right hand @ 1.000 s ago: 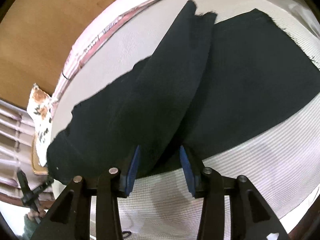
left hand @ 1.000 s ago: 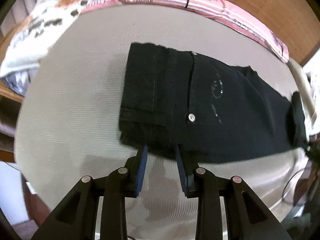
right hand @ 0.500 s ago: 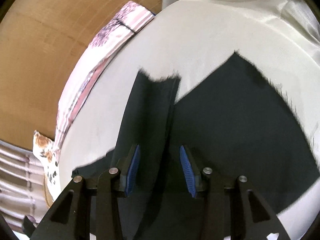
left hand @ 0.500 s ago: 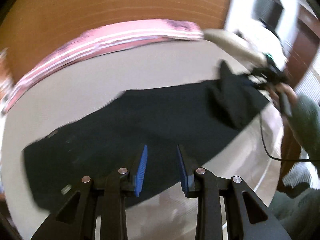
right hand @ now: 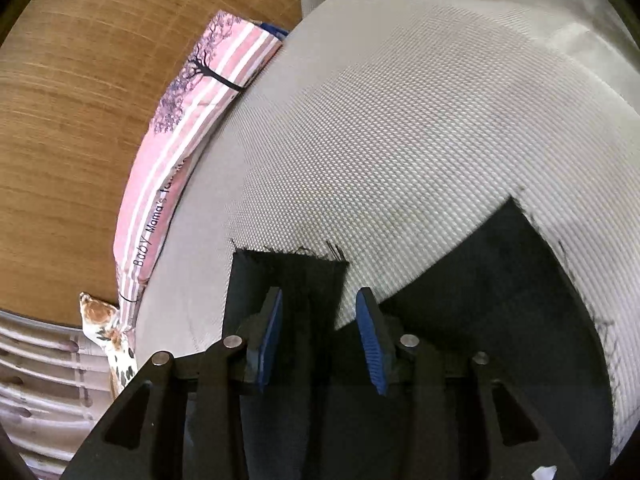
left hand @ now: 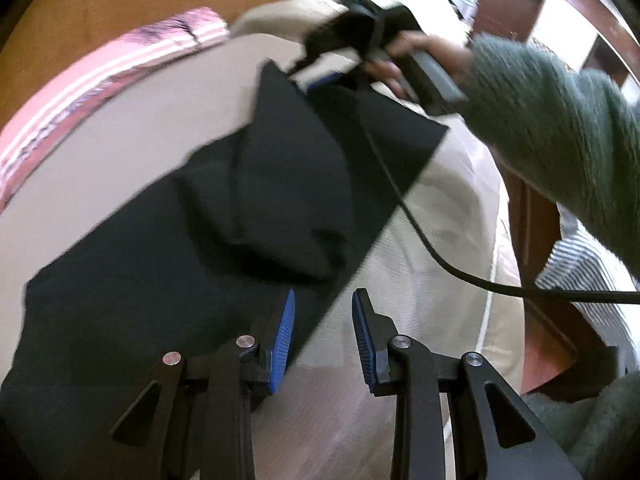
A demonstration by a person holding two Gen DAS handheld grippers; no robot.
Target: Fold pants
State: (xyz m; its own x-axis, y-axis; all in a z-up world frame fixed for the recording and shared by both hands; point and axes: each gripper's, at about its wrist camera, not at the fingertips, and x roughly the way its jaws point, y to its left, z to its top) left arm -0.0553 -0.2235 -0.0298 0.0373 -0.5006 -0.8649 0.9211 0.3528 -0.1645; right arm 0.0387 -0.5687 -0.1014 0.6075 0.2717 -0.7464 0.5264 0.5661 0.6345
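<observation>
Black pants (left hand: 160,280) lie spread on a beige woven bed surface (left hand: 120,140). In the left wrist view my left gripper (left hand: 323,336) is open and empty, at the near edge of a pant leg close to its cuff end. My right gripper (left hand: 320,76) shows there too, at the far cuff corner of the rumpled upper leg. In the right wrist view my right gripper (right hand: 318,332) is open, its blue pads on either side of the frayed cuff (right hand: 288,264) of one leg. The other leg's cuff (right hand: 520,260) lies to the right.
A pink striped blanket (right hand: 180,140) lies along the far edge of the bed against a wooden wall (right hand: 80,80). A floral pillow (right hand: 108,328) sits at the left. A black cable (left hand: 440,256) trails from the right gripper. A wooden bed frame (left hand: 532,280) is at the right.
My left gripper has swung from the waistband end to the leg's cuff end. My right gripper has moved along the leg to its frayed cuff. Both stay open.
</observation>
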